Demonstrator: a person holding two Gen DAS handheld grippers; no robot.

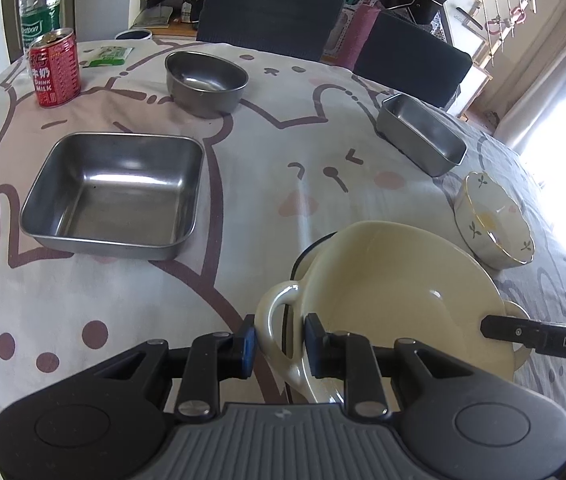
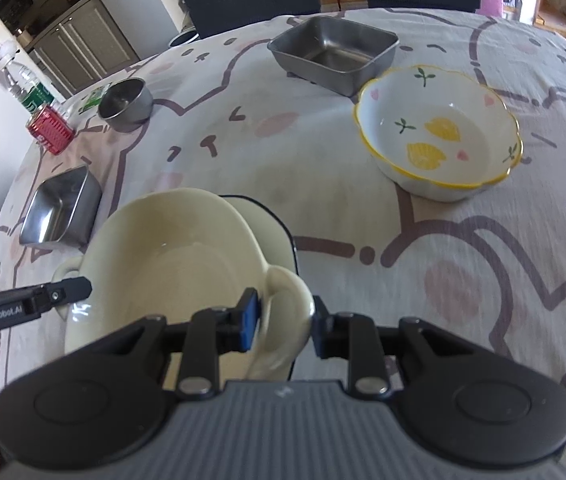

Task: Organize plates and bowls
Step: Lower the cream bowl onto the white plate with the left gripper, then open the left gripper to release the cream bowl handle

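Note:
A cream two-handled bowl (image 1: 395,280) is held over a cream dark-rimmed plate (image 1: 307,258). My left gripper (image 1: 279,344) is shut on the bowl's left handle. My right gripper (image 2: 283,320) is shut on its other handle; it also shows in the left wrist view (image 1: 487,328). The bowl (image 2: 171,256) is tilted over the plate (image 2: 271,224). A white floral bowl (image 2: 439,136) sits to the right. A big square steel tray (image 1: 111,192), a round steel bowl (image 1: 205,80) and a small steel tray (image 1: 421,134) stand on the table.
A red milk can (image 1: 57,68) and a water bottle (image 1: 41,0) stand at the far left corner. Two dark chairs (image 1: 271,8) stand behind the table. The patterned tablecloth (image 1: 283,160) covers the table.

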